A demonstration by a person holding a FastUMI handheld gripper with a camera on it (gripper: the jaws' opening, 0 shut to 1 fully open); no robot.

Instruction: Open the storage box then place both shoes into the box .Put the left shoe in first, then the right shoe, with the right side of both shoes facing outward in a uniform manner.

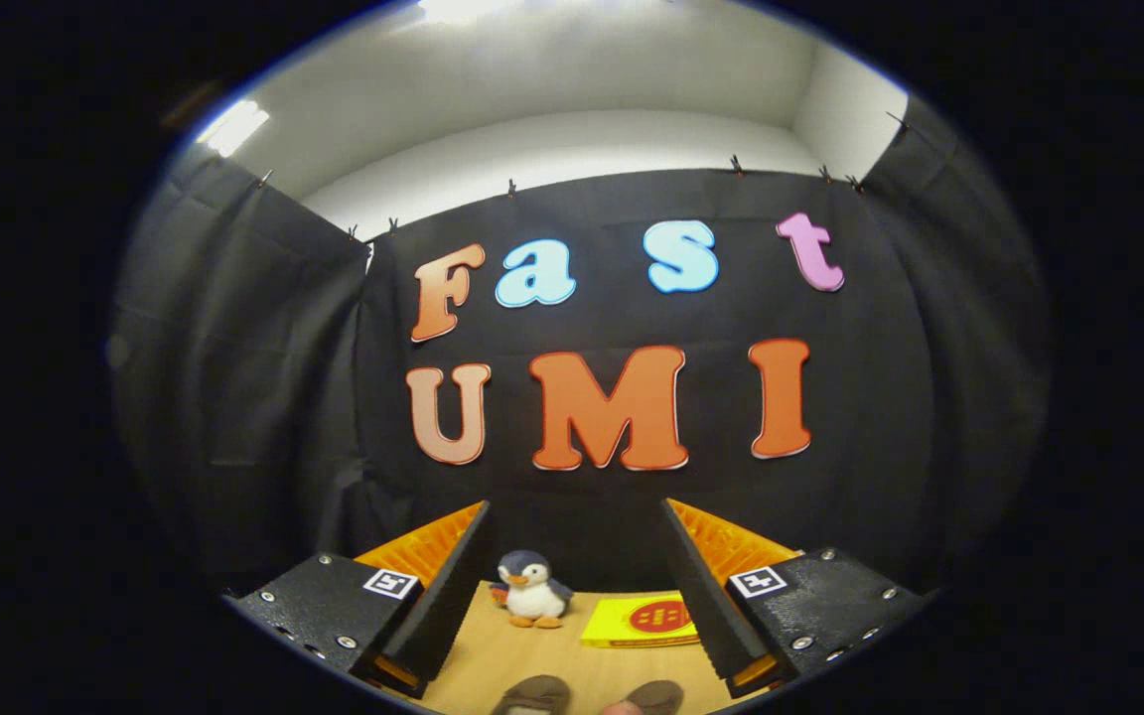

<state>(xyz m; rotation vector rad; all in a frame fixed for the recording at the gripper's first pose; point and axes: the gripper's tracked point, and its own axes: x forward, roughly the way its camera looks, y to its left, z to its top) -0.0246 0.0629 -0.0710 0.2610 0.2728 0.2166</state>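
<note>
- I am holding the gripper [572,596] with its fingers spread wide, nothing between them, aimed over a wooden table [493,655].
- Two brown shoes [532,692] are lying side by side low between the fingers.
- Beyond them, a toy penguin [532,590] is standing beside a flat yellow box [637,621].
- I cannot tell whether that box is the storage box.

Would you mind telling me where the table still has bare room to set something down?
Bare table lies between the shoes nearest the camera and the toy penguin beyond, mostly toward the left finger. Beside the penguin, the yellow packet crowds the side by the right finger. The gripper has open jaws, holding nothing.
</note>
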